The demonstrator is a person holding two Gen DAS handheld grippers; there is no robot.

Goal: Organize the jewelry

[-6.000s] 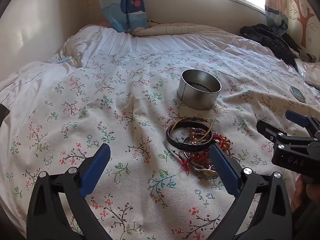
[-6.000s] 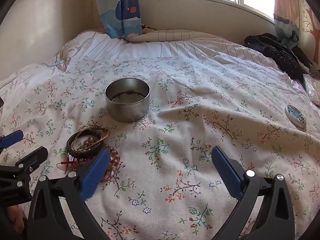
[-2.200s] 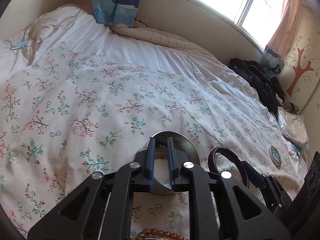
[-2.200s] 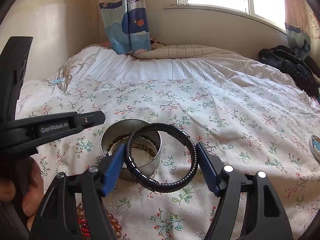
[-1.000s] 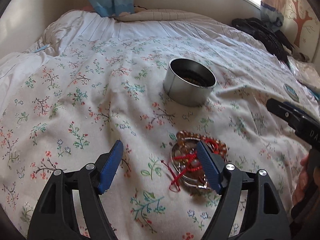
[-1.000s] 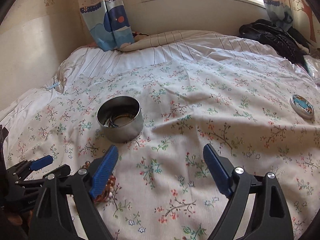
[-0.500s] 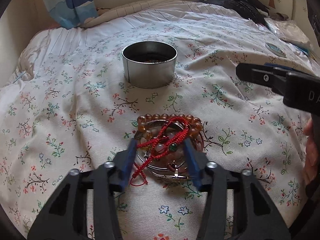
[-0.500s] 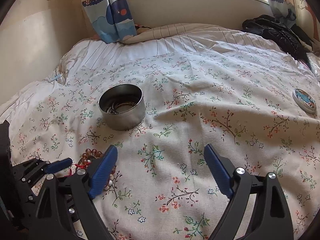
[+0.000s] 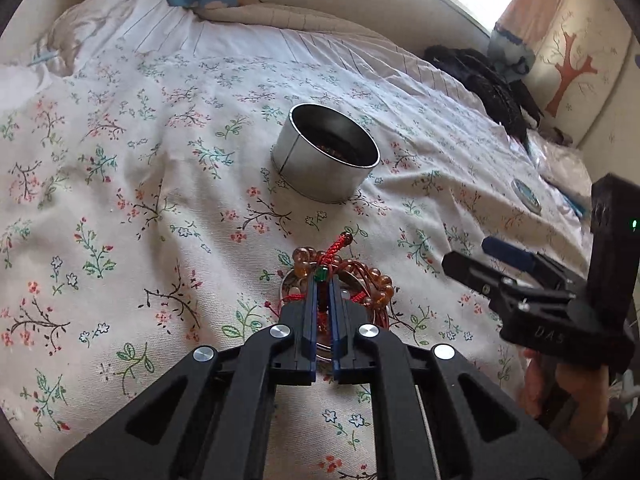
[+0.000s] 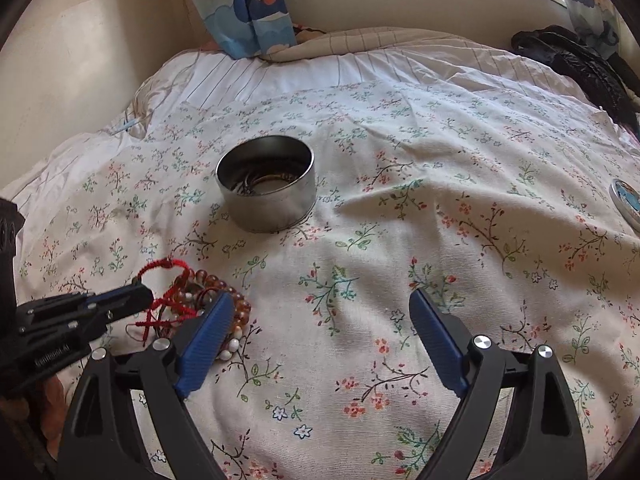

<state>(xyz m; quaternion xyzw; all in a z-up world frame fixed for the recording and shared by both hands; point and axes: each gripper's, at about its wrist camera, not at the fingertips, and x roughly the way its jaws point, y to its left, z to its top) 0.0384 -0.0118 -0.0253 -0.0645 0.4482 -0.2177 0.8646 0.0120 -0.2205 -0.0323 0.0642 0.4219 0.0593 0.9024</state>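
Here the left gripper (image 9: 323, 292) has pinched shut on the red cord (image 9: 335, 246) atop the bracelets (image 9: 376, 284); the right gripper (image 10: 320, 312) gapes empty, bracelets beside its left finger.

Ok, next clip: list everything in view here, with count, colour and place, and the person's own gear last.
Tin: one, silver, open, on the floral bedspread, bracelets inside.
Bracelet pile: several, amber beads, pale beads, metal rings, nearer than the tin.
Red cord bracelet: one, red, on that pile.
Round lid: one, blue picture, far right of the bedspread.
Curtain: blue cartoon print, at the bedhead.
Black jacket: one, far right corner.
Left tongs: blue pads, shut on the red cord bracelet.
Right tongs: blue pads, open, empty, over bare bedspread.
Hand: grips the right tongs.
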